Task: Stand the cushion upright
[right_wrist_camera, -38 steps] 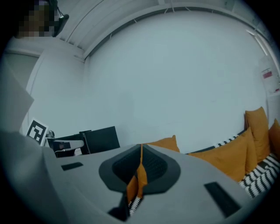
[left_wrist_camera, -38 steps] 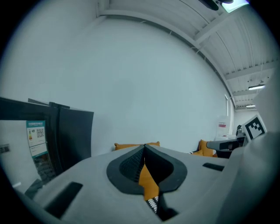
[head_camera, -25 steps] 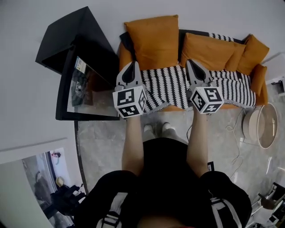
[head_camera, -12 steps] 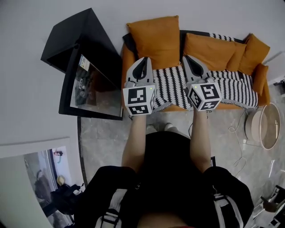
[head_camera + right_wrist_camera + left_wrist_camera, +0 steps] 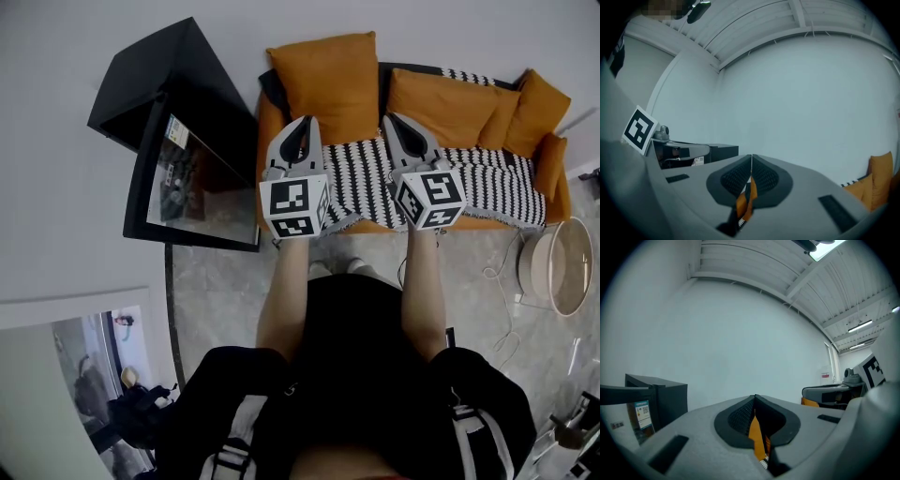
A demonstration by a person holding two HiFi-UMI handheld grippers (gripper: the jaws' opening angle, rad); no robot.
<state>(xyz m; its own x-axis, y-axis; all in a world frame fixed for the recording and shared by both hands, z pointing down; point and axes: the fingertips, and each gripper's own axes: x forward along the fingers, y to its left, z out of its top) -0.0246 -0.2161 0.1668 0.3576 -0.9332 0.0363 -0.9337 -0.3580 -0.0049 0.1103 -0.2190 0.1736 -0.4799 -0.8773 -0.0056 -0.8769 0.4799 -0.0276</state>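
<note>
The person, in black, stands at the front edge of the sofa [image 5: 267, 127] with both bare forearms stretched forward, side by side.

The left claw [image 5: 304, 122] is clenched. In the left gripper view its two jaws meet at the tip [image 5: 754, 397] with nothing pinched between them, and only bare wall lies beyond. A sliver of orange and zigzag cloth shows through the slit lower down.

The right claw [image 5: 388, 118] is clenched too and holds nothing. Its jaws touch at the tip [image 5: 751, 156], and orange again shows through the gap beneath.

Under both claws a black-and-white striped throw [image 5: 487, 183] covers the sofa seat from near the left end to the right end.

The cushion [image 5: 323, 82] stands upright at the sofa's left end, leaning on the back edge. The left claw's tip lies over its lower edge in the head view; whether they touch I cannot tell.

A second orange cushion [image 5: 441, 108] leans on the back near the middle, just past the right claw. Two smaller cushions [image 5: 536, 105] sit in the right corner.

A black cabinet [image 5: 173, 103] stands just beside the sofa's left end. A round pale basket [image 5: 555, 267] sits on the floor off the right front corner.
</note>
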